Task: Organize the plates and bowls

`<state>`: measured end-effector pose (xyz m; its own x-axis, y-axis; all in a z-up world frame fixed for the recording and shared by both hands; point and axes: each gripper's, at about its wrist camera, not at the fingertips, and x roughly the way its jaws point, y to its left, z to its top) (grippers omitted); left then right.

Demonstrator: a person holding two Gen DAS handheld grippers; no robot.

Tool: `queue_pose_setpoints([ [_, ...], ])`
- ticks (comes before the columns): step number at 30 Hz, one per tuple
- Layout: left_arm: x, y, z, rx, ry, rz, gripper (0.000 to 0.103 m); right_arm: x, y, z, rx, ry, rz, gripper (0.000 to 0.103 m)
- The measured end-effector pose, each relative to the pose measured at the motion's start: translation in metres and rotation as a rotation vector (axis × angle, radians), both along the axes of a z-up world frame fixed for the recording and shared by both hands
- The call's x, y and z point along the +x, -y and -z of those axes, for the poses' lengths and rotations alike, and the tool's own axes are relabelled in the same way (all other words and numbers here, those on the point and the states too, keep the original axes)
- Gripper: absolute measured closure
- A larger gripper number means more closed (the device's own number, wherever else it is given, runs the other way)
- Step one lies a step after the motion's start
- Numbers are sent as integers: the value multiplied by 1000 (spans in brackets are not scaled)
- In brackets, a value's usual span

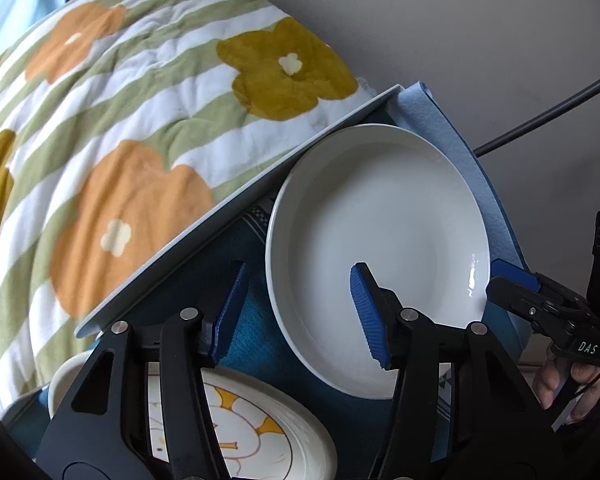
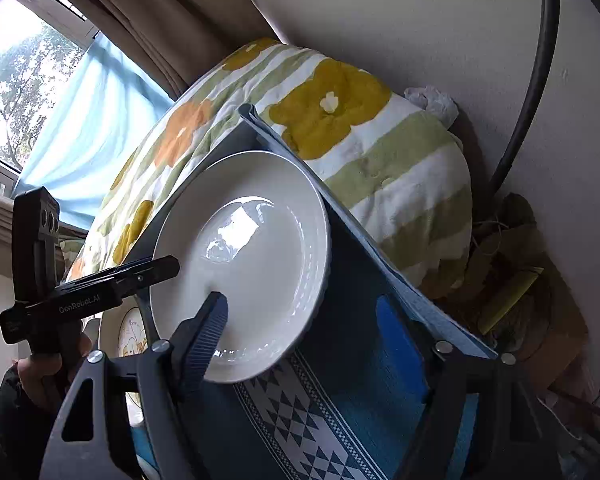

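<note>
Both grippers' jaws gape around white plate [image 1: 376,240].

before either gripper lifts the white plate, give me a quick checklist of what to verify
1. Left gripper open, plate rim between its fingers: ok.
2. Right gripper open around the opposite rim: ok.
3. White plate empty: ok.
4. Plate fully supported on the blue table runner: cannot tell; it appears tilted.
5. Patterned plate nearby sits clear of the white plate: ok.
6. Firm grip on the plate: not ok, neither gripper has closed.
</note>
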<state>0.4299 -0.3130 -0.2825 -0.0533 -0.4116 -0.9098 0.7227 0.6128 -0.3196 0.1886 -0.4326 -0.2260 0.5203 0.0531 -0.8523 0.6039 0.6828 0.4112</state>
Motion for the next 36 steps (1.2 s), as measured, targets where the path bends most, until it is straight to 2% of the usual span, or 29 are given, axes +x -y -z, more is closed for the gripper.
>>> queue_pose_setpoints([
  [2, 4, 2, 5, -2, -8, 6, 55, 4, -1, 5, 5, -6, 3, 45],
  [7, 8, 8, 8, -9, -11, 24, 71, 12, 2, 16, 29, -12, 15, 69],
  [9, 7, 10, 8, 2, 8, 29, 79, 15, 3, 18, 38, -7, 17, 75],
  [14, 5, 10, 8, 17, 48, 27, 84, 17, 4, 20, 20, -19, 35, 85],
  [26, -7, 11, -7, 43, 140, 29, 83, 20, 3, 15, -24, -21, -8, 86],
  [32, -18, 5, -32, 34, 193, 2, 83, 18, 1, -1, -54, -1, -46, 86],
  [36, -32, -7, -57, 21, 221, -49, 83, 14, 1, -20, -67, 26, -93, 86],
])
